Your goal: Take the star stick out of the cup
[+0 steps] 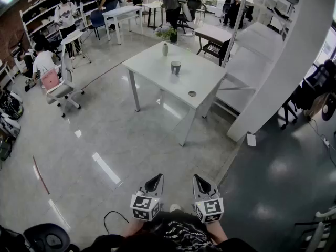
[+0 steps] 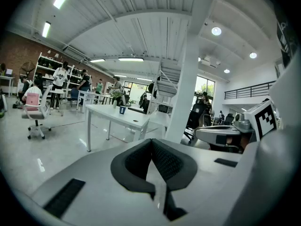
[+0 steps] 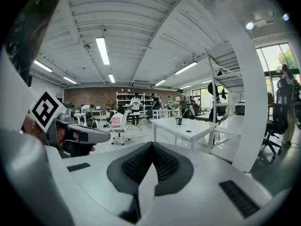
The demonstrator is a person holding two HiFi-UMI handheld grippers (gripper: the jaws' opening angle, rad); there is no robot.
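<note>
A dark cup (image 1: 176, 67) stands on the white table (image 1: 157, 67) far ahead across the floor. It is too small here to show any star stick in it. The cup also appears small in the left gripper view (image 2: 122, 109) and in the right gripper view (image 3: 179, 120). My left gripper (image 1: 156, 180) and right gripper (image 1: 198, 180) are held side by side close to my body, well short of the table. Each has its black pads meeting at the tip with nothing between them, as the left gripper (image 2: 151, 140) and right gripper (image 3: 151, 144) show in their own views.
A vase of flowers (image 1: 165, 41) and a small round disc (image 1: 192, 93) also sit on the table. A white slanted column (image 1: 273, 83) rises at the right. A white office chair (image 1: 63, 88) stands at the left, and people and desks fill the back of the room.
</note>
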